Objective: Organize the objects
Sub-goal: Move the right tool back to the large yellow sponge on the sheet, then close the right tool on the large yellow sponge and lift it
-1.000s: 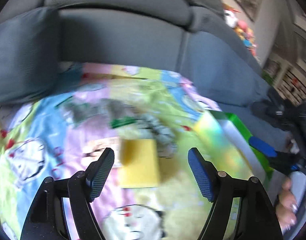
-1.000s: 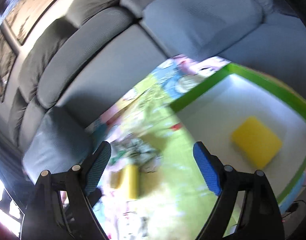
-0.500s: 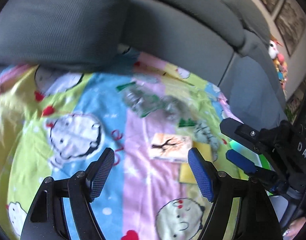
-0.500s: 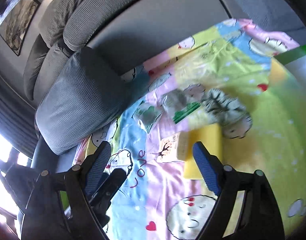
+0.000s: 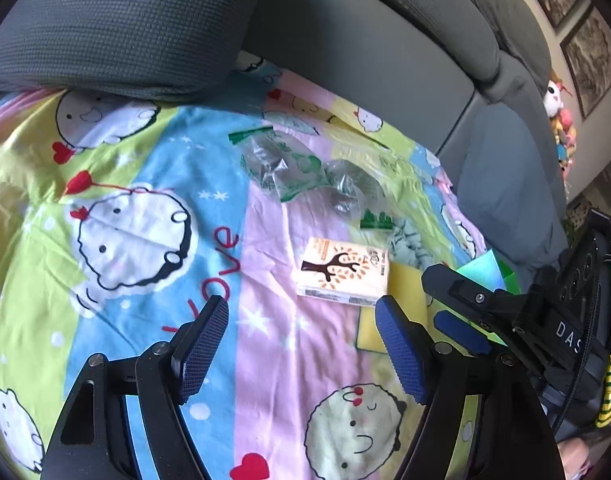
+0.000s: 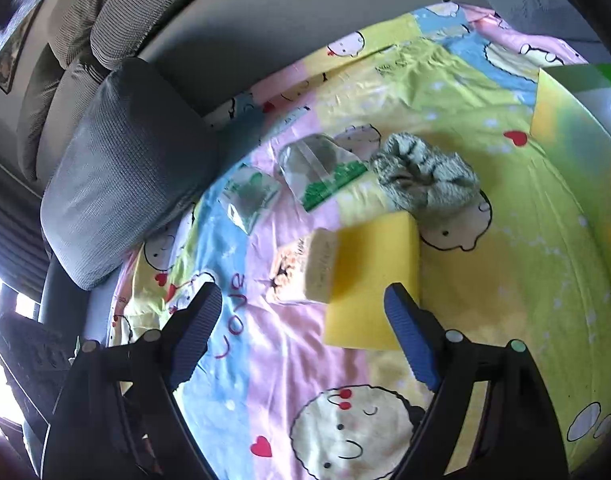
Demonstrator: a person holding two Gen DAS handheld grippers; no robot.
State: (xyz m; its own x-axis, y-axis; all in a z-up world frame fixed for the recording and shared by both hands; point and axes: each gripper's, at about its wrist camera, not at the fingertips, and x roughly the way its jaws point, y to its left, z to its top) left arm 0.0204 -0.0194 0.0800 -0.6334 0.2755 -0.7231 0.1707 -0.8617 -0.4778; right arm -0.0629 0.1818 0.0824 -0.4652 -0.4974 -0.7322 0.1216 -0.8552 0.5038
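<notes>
Yellow sponge [image 6: 371, 276] lies mid-blanket [image 6: 525, 264] on the sofa, touching the tissue pack [image 5: 343, 272]; your left tool [image 5: 301, 344] and right tool [image 6: 303, 328] both hover apart and empty above them

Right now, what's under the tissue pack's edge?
The tissue pack overlaps the yellow sponge, both on the cartoon blanket. What lies beneath the sponge is hidden.

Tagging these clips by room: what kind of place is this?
Most likely a home living room: a grey sofa with a loose cushion, a cartoon-print sheet spread over the seat, and framed pictures on the wall.
</notes>
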